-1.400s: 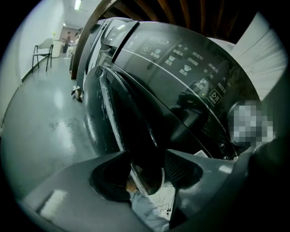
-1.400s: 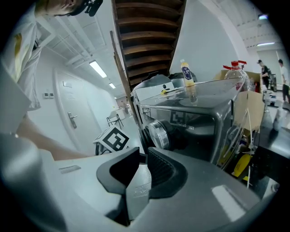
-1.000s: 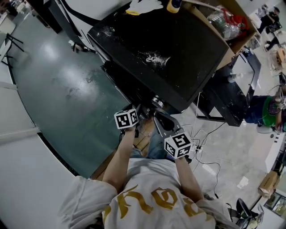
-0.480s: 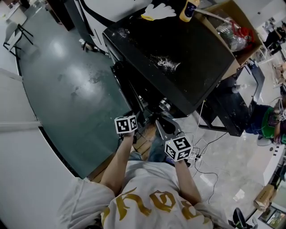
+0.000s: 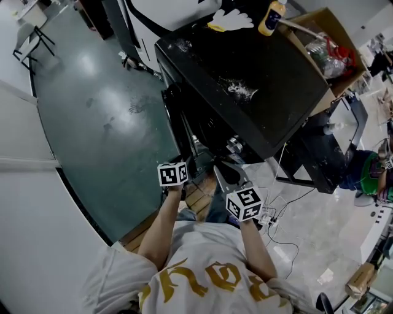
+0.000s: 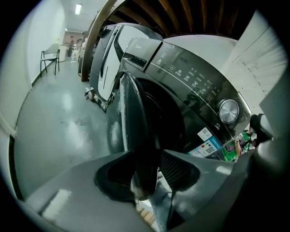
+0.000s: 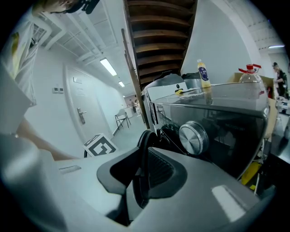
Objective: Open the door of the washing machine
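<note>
door (image 6: 136,118): already off the latch and swung well out from the front of the washing machine (image 5: 245,80). In the left gripper view it shows edge-on, with the dark drum opening to its right. (No counter here, so I'm using the machine's black top for edges and corners.) It hangs below the top's front edge, nearer the front-left corner. The hinge looks to be on that side, but I can't see it outright.

left gripper (image 6: 145,174): jaws clamped on the door's free rim, which runs straight down between them.
right gripper (image 7: 142,164): jaws drawn in on the same dark rim. It sits against the ribbed pad with hardly any gap.

Handling, my read:
- rigid glass-and-plastic ring, fairly heavy, moves only on its hinge arc
- rim is glossy, so likely slippery; rely on the ribbed pads and don't twist
- best hold is the free rim opposite the hinge, where both tongs are now
- pull along the arc, not straight out, or the jaws may slide off

Around it: knob (image 6: 228,111) and control panel (image 6: 186,74) run under the front edge, with stickers (image 6: 208,145) below the knob. A bottle (image 5: 272,17) stands at the top's far edge beside a white thing (image 5: 230,21). A cardboard box (image 5: 325,37) sits off the far-right corner. Green floor (image 5: 104,122) lies to the left, and cables (image 5: 282,214) trail on the pale floor to the right.
</note>
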A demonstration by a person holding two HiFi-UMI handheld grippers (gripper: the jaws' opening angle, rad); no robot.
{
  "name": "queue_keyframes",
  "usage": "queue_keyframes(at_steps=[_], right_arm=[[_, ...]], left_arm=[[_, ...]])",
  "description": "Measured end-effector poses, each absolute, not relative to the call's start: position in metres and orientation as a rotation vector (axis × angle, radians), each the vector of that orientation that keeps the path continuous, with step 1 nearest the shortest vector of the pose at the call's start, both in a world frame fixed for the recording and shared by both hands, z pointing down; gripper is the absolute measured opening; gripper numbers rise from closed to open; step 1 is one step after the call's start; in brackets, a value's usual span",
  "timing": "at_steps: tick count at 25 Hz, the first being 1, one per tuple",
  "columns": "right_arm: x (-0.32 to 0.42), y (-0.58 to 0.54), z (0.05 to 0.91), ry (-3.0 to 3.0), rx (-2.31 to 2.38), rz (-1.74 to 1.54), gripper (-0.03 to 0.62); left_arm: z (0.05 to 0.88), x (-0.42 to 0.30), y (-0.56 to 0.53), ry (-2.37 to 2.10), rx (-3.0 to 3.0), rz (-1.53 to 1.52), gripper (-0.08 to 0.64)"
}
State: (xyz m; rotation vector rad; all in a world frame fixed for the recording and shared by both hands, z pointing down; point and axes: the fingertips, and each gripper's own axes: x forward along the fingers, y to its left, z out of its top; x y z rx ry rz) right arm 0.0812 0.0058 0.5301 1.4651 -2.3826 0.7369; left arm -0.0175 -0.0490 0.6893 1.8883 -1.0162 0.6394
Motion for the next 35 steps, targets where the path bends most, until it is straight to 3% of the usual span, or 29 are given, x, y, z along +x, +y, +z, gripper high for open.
queue_keyframes(at_steps=[35], right_arm=[[0.027, -0.006, 0.543, -2.424, 1.331, 0.709, 0.06]], left_arm=[[0.684, -0.158, -0.045, -1.221, 1.856, 0.82, 0.138]])
